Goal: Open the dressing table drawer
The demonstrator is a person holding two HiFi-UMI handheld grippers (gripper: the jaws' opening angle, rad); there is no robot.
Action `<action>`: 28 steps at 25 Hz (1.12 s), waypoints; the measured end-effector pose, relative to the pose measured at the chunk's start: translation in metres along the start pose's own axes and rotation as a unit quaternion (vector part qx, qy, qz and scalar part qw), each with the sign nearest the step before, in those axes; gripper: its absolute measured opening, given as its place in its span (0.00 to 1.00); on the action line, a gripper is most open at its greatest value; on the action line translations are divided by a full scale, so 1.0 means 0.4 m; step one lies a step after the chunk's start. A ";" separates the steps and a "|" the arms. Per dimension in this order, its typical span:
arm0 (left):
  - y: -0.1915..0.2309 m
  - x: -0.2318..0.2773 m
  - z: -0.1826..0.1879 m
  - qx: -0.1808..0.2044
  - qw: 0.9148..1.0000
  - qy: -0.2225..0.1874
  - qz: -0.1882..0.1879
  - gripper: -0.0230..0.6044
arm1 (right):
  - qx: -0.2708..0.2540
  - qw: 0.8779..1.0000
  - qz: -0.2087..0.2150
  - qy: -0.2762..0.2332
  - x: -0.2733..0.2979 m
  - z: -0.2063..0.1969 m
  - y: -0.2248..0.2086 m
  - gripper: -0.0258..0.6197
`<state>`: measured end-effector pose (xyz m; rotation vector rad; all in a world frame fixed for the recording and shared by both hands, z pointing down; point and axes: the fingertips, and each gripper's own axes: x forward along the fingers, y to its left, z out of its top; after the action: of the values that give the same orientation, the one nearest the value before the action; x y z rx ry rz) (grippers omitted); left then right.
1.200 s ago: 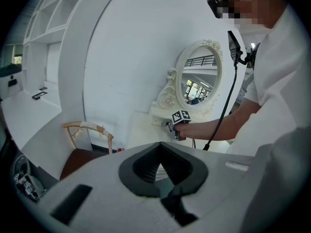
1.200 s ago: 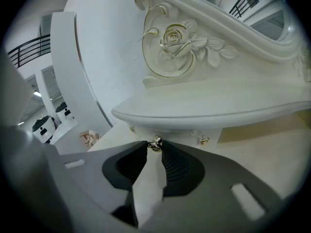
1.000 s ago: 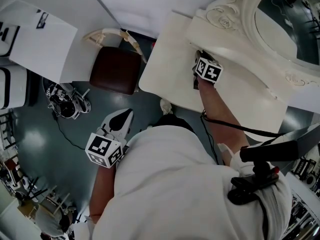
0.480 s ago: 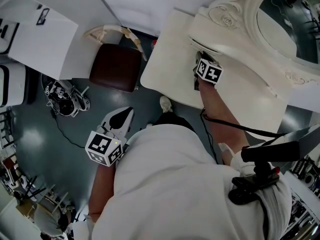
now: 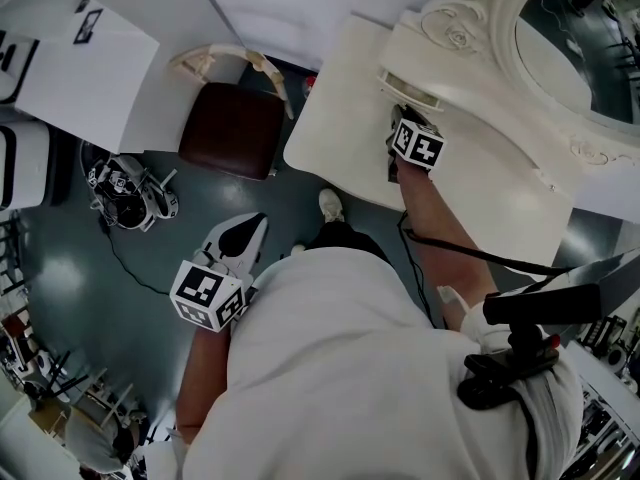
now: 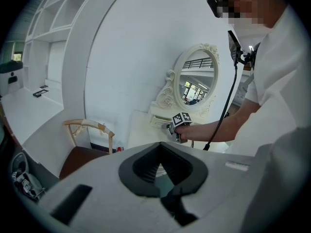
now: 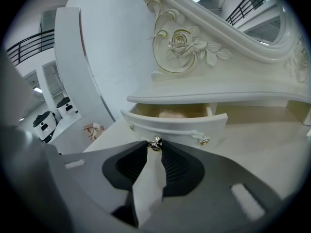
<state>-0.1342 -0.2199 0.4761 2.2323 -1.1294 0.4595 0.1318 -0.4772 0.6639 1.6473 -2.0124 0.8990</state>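
Observation:
The small cream drawer [image 7: 175,125] under the mirror of the dressing table [image 5: 330,118] stands partly pulled out, and something pale lies inside it. My right gripper [image 7: 155,148] is shut on the drawer's little gold knob [image 7: 155,143], one pad on each side. In the head view the right gripper [image 5: 400,116] reaches over the tabletop to the drawer [image 5: 412,93]. My left gripper [image 5: 258,226] hangs over the floor left of the table, jaws together and holding nothing; in its own view the left gripper's tips [image 6: 160,144] meet.
An oval mirror [image 5: 580,38] in a carved white frame rises behind the drawer. A wooden chair with a brown seat [image 5: 232,133] stands left of the table by the white wall. A tangle of gear and cable [image 5: 125,193] lies on the floor. A cable trails from my right arm.
The right gripper has drawn the knob back a little and the drawer stands slightly further out. The left gripper has stayed where it was.

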 end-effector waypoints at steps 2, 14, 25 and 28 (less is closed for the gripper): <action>0.000 -0.006 -0.005 0.000 1.000 0.000 0.000 0.04 | -0.001 1.000 -0.001 0.002 -0.004 -0.006 0.004 0.18; 0.004 -0.035 -0.032 0.000 1.000 -0.004 0.000 0.04 | -0.002 1.000 0.004 0.004 -0.019 -0.045 0.027 0.18; 0.004 -0.082 -0.058 0.000 1.000 -0.004 -0.001 0.04 | -0.009 1.000 -0.001 -0.004 -0.051 -0.066 0.045 0.20; 0.002 -0.094 -0.067 0.002 1.000 -0.005 -0.003 0.04 | -0.012 1.000 0.003 -0.012 -0.060 -0.070 0.053 0.27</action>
<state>-0.1577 -0.1799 0.4767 2.2418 -1.1278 0.4496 0.1143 -0.4384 0.6634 1.6478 -2.0356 0.8585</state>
